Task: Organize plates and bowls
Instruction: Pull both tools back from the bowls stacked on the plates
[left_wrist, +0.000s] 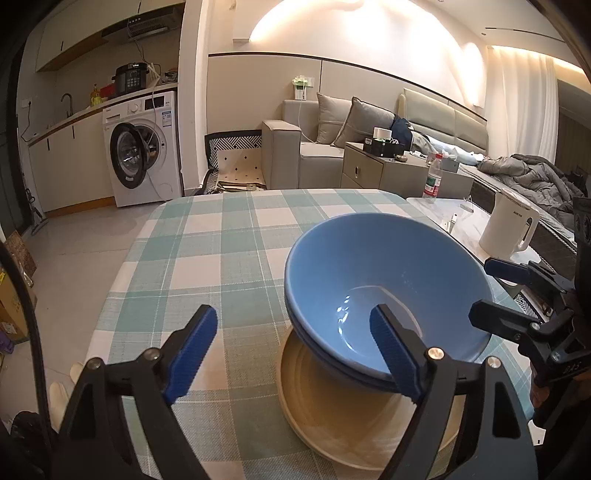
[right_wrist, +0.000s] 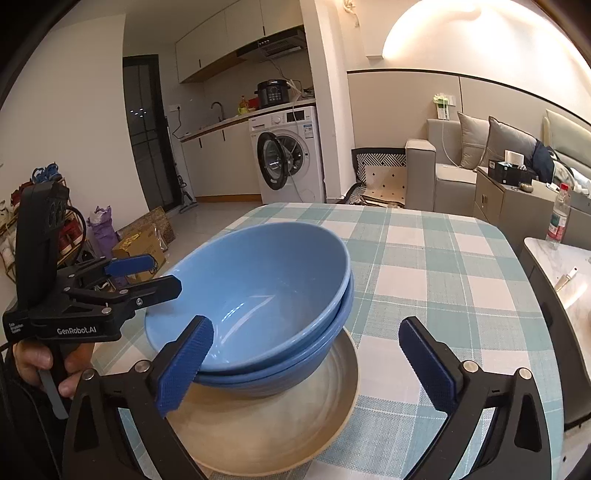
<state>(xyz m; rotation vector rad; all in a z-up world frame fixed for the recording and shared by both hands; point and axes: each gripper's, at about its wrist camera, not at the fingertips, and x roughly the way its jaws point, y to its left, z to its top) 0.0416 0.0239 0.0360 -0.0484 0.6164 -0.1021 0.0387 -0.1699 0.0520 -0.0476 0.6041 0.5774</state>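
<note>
Checked tablecloth (left_wrist: 207, 243) carries stacked blue bowls (right_wrist: 255, 295) tilted on a beige plate (right_wrist: 280, 424), frame centre. Both left gripper (left_wrist: 295, 354) and right gripper (right_wrist: 306, 365) are released. Bowls likely stiff, glossy, breakable: grasp at the rim.

Two nested blue bowls (right_wrist: 255, 295), one beige plate (right_wrist: 280, 435), two hand-held grippers, left (left_wrist: 295, 354) and right (right_wrist: 306, 362)

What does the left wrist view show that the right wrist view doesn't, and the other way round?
Only the left wrist view shows the white kettle and the grey bedding. Only the right wrist view shows the dark door, the cardboard box and a hand on the left gripper. Both show the stacked blue bowls tilted on the beige plate, the checked tablecloth, washing machine, sofa and open jaws.
</note>
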